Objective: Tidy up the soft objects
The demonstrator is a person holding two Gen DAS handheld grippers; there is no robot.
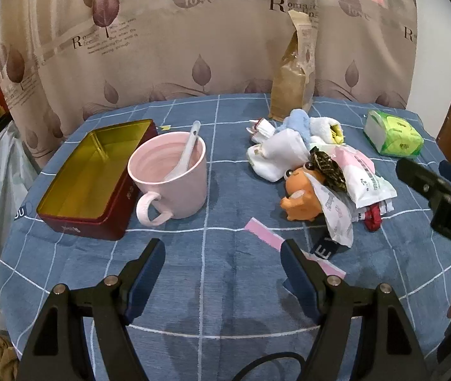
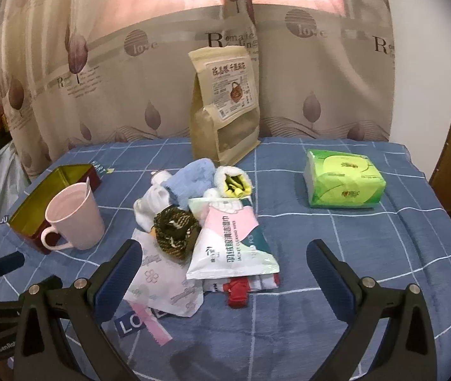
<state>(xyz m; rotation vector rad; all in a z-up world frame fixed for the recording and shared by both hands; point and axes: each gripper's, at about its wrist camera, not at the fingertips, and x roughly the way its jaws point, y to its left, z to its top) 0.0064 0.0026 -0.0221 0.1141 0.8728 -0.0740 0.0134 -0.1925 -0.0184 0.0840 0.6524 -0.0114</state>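
Observation:
A heap of soft things lies mid-table: an orange plush toy (image 1: 300, 195), a blue cloth (image 1: 300, 120), white socks (image 1: 276, 155), a dark woven pouch (image 2: 174, 230) and wipe packets (image 2: 232, 247). An open red tin (image 1: 95, 174) with a gold inside stands at the left. My left gripper (image 1: 224, 273) is open and empty above the cloth, in front of the mug. My right gripper (image 2: 225, 270) is open and empty, just short of the heap; it also shows at the right edge of the left wrist view (image 1: 428, 177).
A pink mug (image 1: 170, 174) with a white spoon stands beside the tin. A tall kraft bag (image 2: 224, 104) stands at the back. A green tissue pack (image 2: 343, 177) lies at the right. Pink tape strips (image 1: 292, 244) lie on the blue checked cloth. A curtain hangs behind.

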